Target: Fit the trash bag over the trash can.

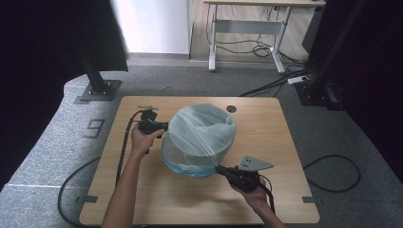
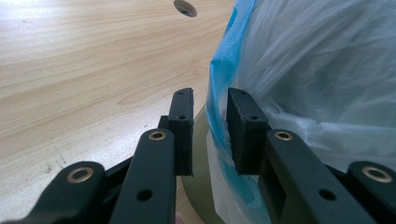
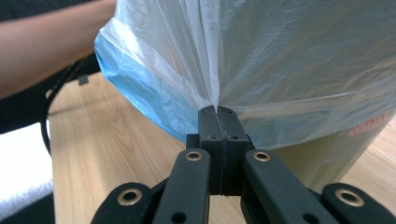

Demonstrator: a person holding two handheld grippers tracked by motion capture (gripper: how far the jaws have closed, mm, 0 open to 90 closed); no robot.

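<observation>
Thin translucent blue-white plastic bin liner [image 1: 202,135] is draped over a round beige bin [image 3: 327,156] at the middle of the light wooden table [image 1: 285,142]. Its hem hangs down the outside wall all round — fitted over the rim, by the look of it, with slack gathered into folds across the top.

Right gripper [image 1: 223,170]: at the near right side of the bin, low on the wall. In the right gripper view the jaws are pressed together on a pinch of film, with pleats fanning up and away from the pinch. The film is taut there.

Left gripper [image 1: 164,128]: at the far left side of the bin. In the left gripper view the jaws stand apart; the liner's blue edge runs up between them, close to the right pad, but I judge neither pad presses on it. Loose there.

Handling judgement:
- Film is very light, soft, limp and slippery; it holds no shape of its own and will spring back or slide once let go.
- It tears easily under a sharp tug, so pull slowly and along the pleats.
- Best hold is a gathered fold at the hem, several layers thick, not a single sheet.
- The bin looks light and may shift or tip if pulled from one side — counter from the other.
</observation>
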